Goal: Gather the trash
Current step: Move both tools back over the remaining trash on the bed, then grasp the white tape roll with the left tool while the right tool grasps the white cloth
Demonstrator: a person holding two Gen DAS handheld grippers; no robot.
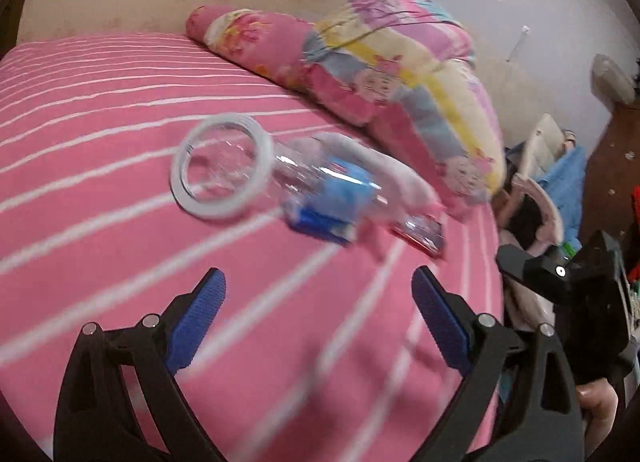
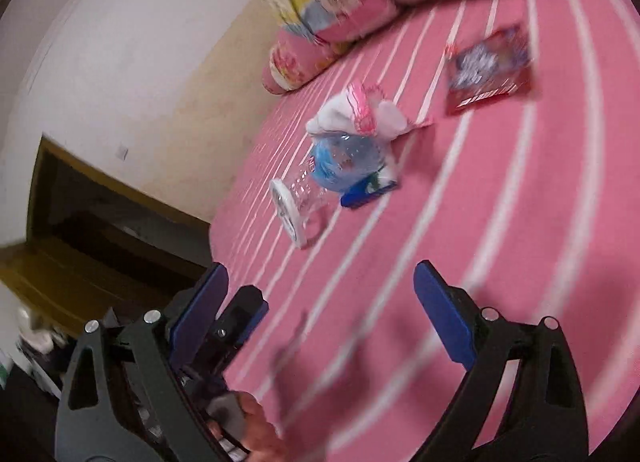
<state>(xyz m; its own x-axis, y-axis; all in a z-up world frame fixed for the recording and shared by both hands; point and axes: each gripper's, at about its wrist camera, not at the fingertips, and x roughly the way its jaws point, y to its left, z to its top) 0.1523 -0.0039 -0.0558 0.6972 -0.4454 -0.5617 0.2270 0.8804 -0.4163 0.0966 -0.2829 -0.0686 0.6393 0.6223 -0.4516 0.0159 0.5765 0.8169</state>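
A clear plastic bottle (image 1: 240, 169) with a wide white rim and a blue label lies on its side on the pink striped bed (image 1: 100, 201). A small blue packet (image 1: 320, 223), a crumpled white wrapper (image 1: 384, 165) and a red snack packet (image 1: 420, 236) lie against or just behind it. My left gripper (image 1: 320, 286) hangs open over the sheet, short of the bottle, with nothing between its blue pads. In the right wrist view the bottle (image 2: 320, 177), blue packet (image 2: 368, 187), white-and-pink wrapper (image 2: 360, 113) and red packet (image 2: 488, 69) lie ahead of my open, empty right gripper (image 2: 320, 290).
A folded floral quilt (image 1: 380, 73) lies along the far side of the bed. Beyond the bed's right edge, clothes and clutter (image 1: 552, 181) cover the floor. A dark wooden frame (image 2: 80, 221) stands against the wall left of the bed. A hand (image 2: 256, 426) shows at the bottom.
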